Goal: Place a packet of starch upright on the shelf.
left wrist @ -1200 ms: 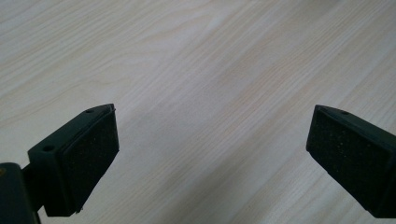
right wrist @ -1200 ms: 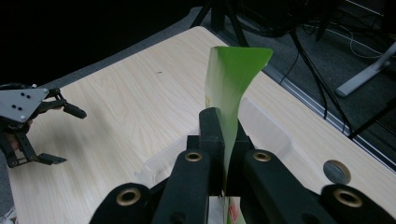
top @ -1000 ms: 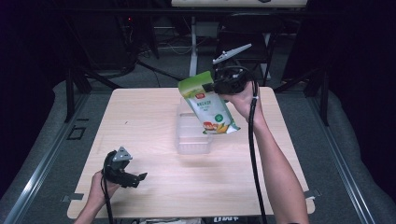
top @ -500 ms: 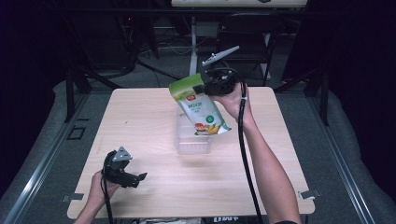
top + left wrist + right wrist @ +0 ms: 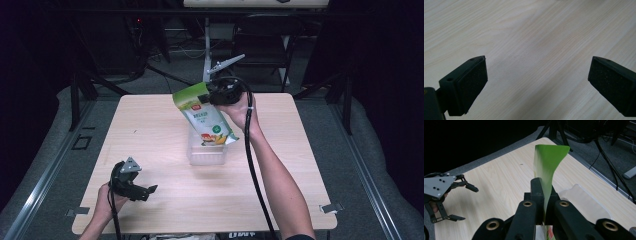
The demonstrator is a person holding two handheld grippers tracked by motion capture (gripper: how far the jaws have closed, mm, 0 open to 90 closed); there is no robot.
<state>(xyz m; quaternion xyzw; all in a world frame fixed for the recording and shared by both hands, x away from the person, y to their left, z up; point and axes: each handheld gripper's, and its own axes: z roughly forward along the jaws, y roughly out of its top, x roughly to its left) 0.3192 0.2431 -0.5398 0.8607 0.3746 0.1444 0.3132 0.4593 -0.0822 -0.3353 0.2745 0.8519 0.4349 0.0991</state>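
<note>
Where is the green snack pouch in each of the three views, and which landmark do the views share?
High view: the green snack pouch hangs upper centre, over the clear plastic container, pinched by the right gripper.
Left gripper view: the pouch is not in it.
Right gripper view: its green top edge rises at centre between the shut jaws.
Shared landmark: the light wooden table.

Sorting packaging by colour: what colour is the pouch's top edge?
Bright green, on the white printed food pouch pinched in the right gripper; clearest in the right gripper view.

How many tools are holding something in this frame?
1. The right tool is shut on the green pouch, held above the clear tray. The left tool sits open near the table's front-left, gripping nothing.
</note>
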